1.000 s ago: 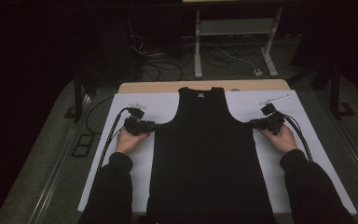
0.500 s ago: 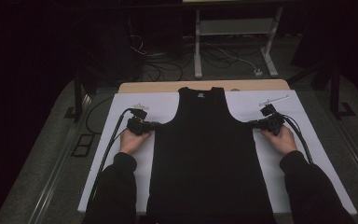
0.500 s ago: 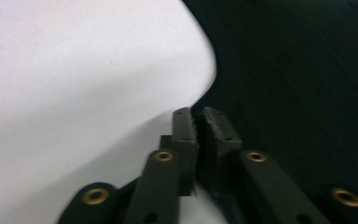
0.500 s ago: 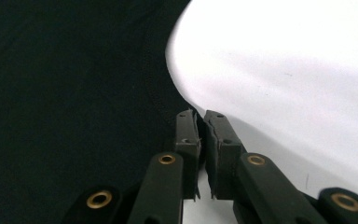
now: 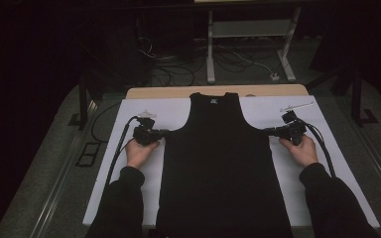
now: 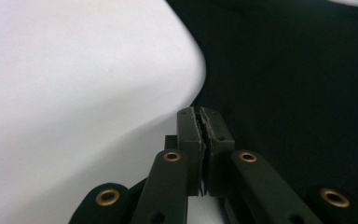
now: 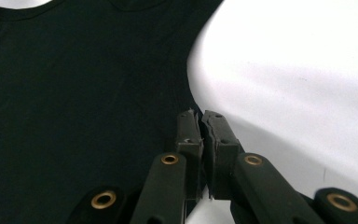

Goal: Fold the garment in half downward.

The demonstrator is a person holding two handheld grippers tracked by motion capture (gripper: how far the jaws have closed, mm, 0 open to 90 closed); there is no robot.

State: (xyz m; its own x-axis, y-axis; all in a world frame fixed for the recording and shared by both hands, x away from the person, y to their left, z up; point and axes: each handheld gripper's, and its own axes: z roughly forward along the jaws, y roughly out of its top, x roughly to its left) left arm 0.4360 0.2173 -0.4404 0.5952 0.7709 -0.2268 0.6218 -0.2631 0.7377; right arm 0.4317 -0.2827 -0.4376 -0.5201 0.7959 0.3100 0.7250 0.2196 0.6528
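flat, black tank top (image 5: pixel 225 168) neck-away lengthwise; left hand-held gripper (image 5: pixel 166 132), right hand-held gripper (image 5: pixel 268 130) pinch underarms.

Both forearms reach up from the surface's near edge. The left hand (image 5: pixel 140 151) holds the left tongs (image 5: pixel 164 133) toward the left edge, jaws pressed together. The right hand (image 5: pixel 302 150) holds the right tongs (image 5: pixel 270 131) toward the right edge, jaws likewise closed.

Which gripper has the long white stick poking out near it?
The right gripper, by the tank top's right armhole: a thin white stick lies just beyond it. The left gripper has none.
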